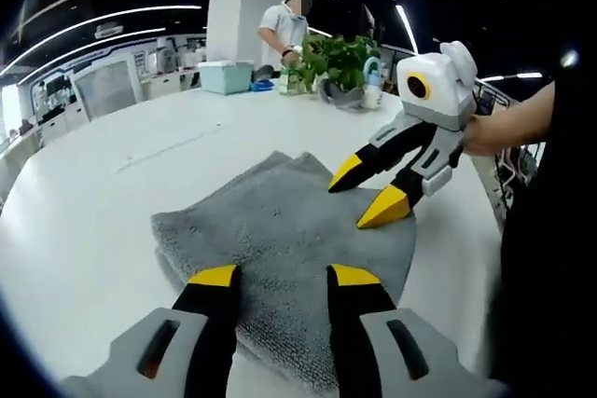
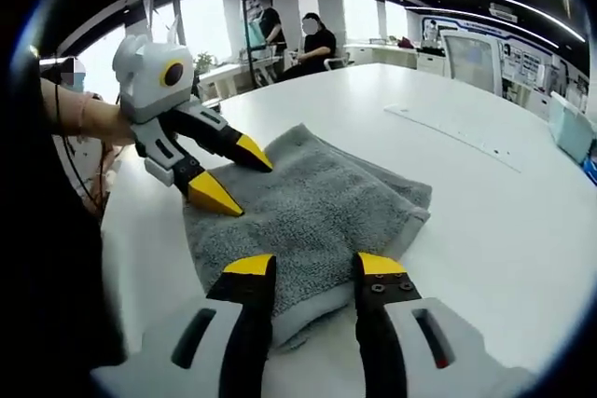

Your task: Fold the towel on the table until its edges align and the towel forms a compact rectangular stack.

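Both hand-held grippers, left (image 1: 280,275) and right (image 2: 314,264), hovered jaws parted (gripping nothing) above the folded towel (image 1: 280,221) at twelve o'clock on the bench (image 1: 112,193).

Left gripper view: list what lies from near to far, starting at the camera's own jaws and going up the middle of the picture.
left gripper → grey folded towel → bare white table → potted green plant → person standing behind the table.
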Available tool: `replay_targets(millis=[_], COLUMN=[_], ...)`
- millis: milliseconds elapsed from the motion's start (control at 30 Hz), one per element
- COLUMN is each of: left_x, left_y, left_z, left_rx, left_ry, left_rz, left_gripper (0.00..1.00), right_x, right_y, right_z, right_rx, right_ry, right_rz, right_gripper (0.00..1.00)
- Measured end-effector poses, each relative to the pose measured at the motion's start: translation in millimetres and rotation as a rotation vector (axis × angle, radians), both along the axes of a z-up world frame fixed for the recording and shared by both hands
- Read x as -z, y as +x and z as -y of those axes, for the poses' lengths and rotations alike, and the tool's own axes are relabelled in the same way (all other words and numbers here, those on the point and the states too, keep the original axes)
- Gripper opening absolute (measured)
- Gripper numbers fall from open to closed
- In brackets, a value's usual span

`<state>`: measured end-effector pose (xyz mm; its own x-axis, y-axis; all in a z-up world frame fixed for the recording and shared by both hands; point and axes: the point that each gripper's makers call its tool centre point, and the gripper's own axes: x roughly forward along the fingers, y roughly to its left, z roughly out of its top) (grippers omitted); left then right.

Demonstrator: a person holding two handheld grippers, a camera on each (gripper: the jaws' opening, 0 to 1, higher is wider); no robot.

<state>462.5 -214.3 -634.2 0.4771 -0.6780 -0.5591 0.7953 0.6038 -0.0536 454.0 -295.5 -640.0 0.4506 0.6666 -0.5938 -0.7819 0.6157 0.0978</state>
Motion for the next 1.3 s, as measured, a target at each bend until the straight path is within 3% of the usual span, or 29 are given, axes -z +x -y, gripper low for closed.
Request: replay_targets(millis=[200,367,433,467,500,533,600,633,667,700,733,767,800,833,933,1133,1300], left_x=[0.6,-4.5,-17.0,-27.7,-35.4,-41.9,-56.3,-63.3,-68.7,-75.4,-81.1,-89.2,-89.7,-92.1,-110.3,-125.5,-128.0], left_y=[25.5,25.2,20.0,18.2,15.7,13.1,5.4,-1.4,-5.2,-8.3,-10.9,-16.3,-19.8,-24.9,-41.5,-63.6,-74.3], left_z=[3.2,3.0,3.4,2.5,0.4,-2.4,-12.2,-19.6,-24.1,-29.4,-33.6,-42.9,-45.9,-59.0,-75.5,-107.1,-126.1], left_rx=[0.013,0.014,-0.002,-0.026,-0.031,-0.041,-0.068,-0.091,-0.113,-0.143,-0.167,-0.217,-0.224,-0.295,-0.32,-0.422,-0.476], left_ry=[-0.008,-0.021,-0.077,-0.118,-0.135,-0.145,-0.157,-0.164,-0.179,-0.198,-0.218,-0.246,-0.243,-0.235,-0.264,-0.32,-0.339], left_rz=[0.008,-0.009,-0.001,0.021,0.042,0.06,0.095,0.097,0.098,0.108,0.119,0.124,0.114,0.102,0.175,0.192,0.197], left_gripper=[0.39,0.4,0.49,0.57,0.65,0.74,0.81,0.82,0.84,0.87,0.97,0.97,0.99,0.99,0.99,0.99,0.99], right_x=[-1.1,-8.2,-27.1,-34.0,-42.9,-49.2,-63.5,-70.9,-86.9,-101.0,-113.0,-117.6,-119.3,-123.1,-121.7,-125.6,-130.8], right_y=[22.7,20.2,10.8,10.5,12.2,11.2,8.7,8.3,9.3,10.8,4.7,0.5,0.7,-6.6,-18.4,-39.1,-46.4], right_z=[4.8,3.2,-10.2,-10.4,-5.9,-2.9,7.1,11.2,16.0,20.9,25.5,28.8,34.1,46.0,60.6,91.6,99.3], right_rx=[0.015,0.02,-0.008,0.017,0.051,0.064,0.115,0.145,0.184,0.219,0.228,0.244,0.264,0.305,0.333,0.367,0.376], right_ry=[0.046,0.081,0.205,0.229,0.231,0.233,0.253,0.278,0.331,0.378,0.422,0.452,0.452,0.462,0.404,0.311,0.3], right_rz=[0.004,-0.025,-0.024,-0.014,0.028,0.052,0.091,0.112,0.18,0.253,0.284,0.281,0.287,0.267,0.269,0.321,0.316], right_gripper=[0.33,0.36,0.59,0.72,0.82,0.83,0.82,0.86,0.97,0.98,1.0,1.0,1.0,1.0,1.0,1.0,1.0])
